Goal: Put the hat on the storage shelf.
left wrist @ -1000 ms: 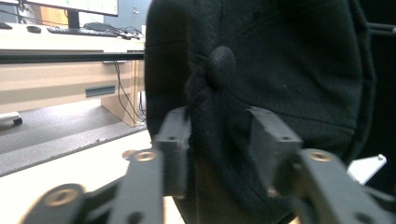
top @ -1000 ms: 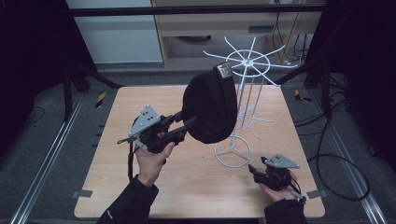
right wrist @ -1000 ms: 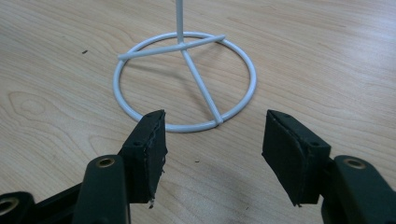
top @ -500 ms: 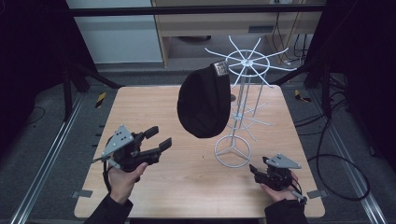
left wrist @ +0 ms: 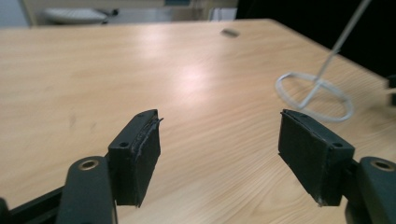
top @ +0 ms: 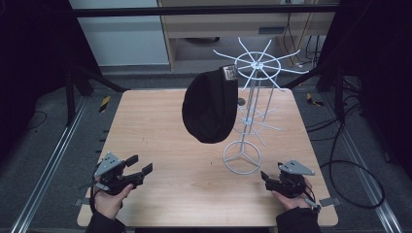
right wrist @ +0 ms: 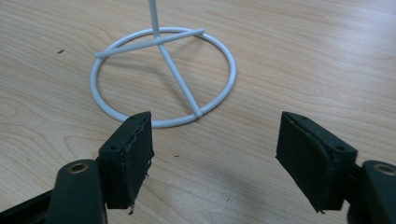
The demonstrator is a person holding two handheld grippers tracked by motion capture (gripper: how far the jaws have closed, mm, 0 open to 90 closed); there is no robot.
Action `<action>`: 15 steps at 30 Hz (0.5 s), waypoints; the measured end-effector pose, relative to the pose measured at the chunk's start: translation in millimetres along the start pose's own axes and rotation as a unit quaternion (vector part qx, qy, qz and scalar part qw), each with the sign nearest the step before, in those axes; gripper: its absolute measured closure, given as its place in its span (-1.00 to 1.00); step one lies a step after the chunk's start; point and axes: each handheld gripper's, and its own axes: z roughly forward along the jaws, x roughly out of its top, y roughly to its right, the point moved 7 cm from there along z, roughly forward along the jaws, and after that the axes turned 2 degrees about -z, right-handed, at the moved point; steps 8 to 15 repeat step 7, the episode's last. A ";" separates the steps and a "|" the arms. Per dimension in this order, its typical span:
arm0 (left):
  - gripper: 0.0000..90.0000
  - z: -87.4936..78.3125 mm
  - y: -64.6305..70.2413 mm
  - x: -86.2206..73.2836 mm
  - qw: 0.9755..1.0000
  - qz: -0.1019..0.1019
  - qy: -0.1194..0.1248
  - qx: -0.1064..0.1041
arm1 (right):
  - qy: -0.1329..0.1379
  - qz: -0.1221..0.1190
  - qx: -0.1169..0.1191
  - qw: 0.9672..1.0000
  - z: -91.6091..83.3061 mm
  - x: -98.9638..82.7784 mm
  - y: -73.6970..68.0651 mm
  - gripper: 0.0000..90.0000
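A black cap hangs by its tag from an arm of the white wire rack, free of both grippers. Near the table's front left, my left gripper is low over the wood; its jaws have just been opening and nothing is between them. At the front right my right gripper points at the rack's ring base. Its jaws have also just been opening, with only bare wood between them.
The wooden table has a small dark grommet behind the rack. Metal rails run along both sides of the table on the floor. Cables lie on the floor at the right.
My left gripper has let go of the cap and dropped left and down to the table's front. The cap has swung back to hang from the rack. The right hand has stayed put.
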 end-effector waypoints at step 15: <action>-0.45 0.7 -42.7 -25.3 0.997 -0.024 -0.038 0.069 | -0.002 0.008 -0.008 1.000 0.7 -1.4 3.8 -0.49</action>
